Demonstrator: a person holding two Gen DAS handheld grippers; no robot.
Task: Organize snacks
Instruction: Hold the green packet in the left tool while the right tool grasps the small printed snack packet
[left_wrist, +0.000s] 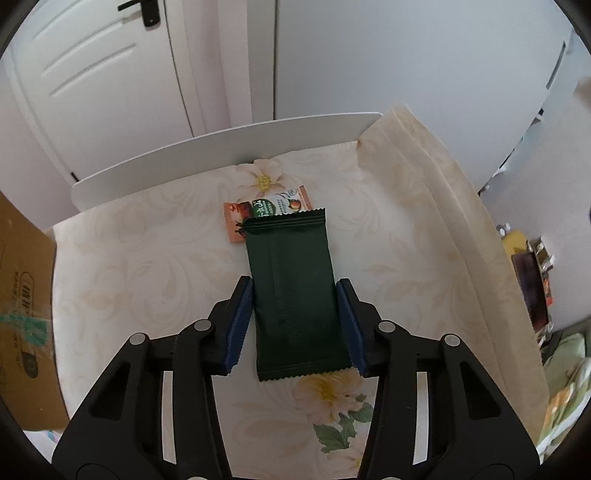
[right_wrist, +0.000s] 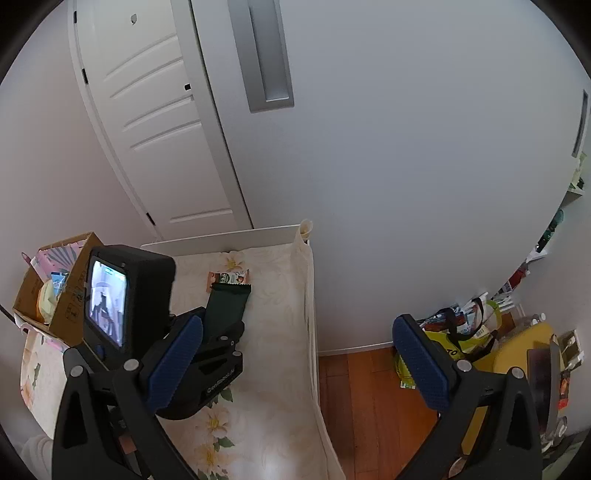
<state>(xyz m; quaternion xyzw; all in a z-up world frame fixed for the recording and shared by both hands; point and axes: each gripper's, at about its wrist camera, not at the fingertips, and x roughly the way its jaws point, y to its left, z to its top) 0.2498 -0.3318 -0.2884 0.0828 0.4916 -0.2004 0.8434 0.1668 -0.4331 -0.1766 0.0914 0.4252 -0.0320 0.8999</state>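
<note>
My left gripper (left_wrist: 294, 291) is shut on a dark green snack packet (left_wrist: 291, 288), held by its long sides just above the floral-covered table (left_wrist: 147, 280). The packet's far end overlaps an orange and white snack packet (left_wrist: 271, 212) lying flat near the table's back. In the right wrist view the left gripper (right_wrist: 218, 325) holds the green packet (right_wrist: 227, 306) over the table, with the orange packet (right_wrist: 229, 277) beyond it. My right gripper (right_wrist: 295, 354) is open and empty, raised off the table's right edge over the wooden floor.
A white board (left_wrist: 229, 147) stands along the table's back edge. A cardboard box (left_wrist: 22, 306) with items sits at the left, also seen in the right wrist view (right_wrist: 55, 295). The tablecloth (left_wrist: 443, 221) hangs over the right edge. Bags (right_wrist: 461, 332) and clutter stand on the floor at right.
</note>
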